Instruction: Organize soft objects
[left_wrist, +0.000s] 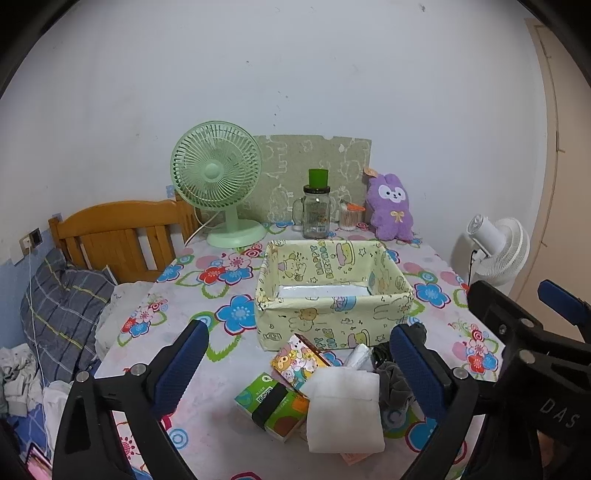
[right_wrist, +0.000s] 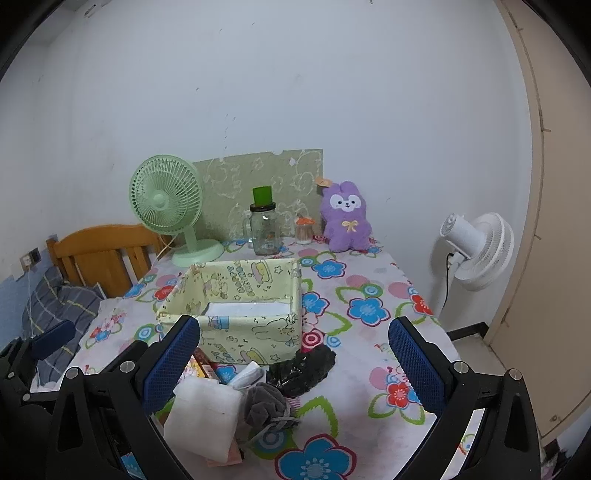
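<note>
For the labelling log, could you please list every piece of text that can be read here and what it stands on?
"HAPPY BIRTHDAY": inner back wall of the yellow fabric box.
"DAS": right gripper body, seen from the left wrist view.
Green tissue pack: label too small to read.
Glass jar: print too blurred.

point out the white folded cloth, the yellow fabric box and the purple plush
white folded cloth (left_wrist: 343, 410), left wrist view, middle of its top face
yellow fabric box (left_wrist: 325, 325), left wrist view, near front wall
purple plush (right_wrist: 345, 218), right wrist view, its belly
</note>
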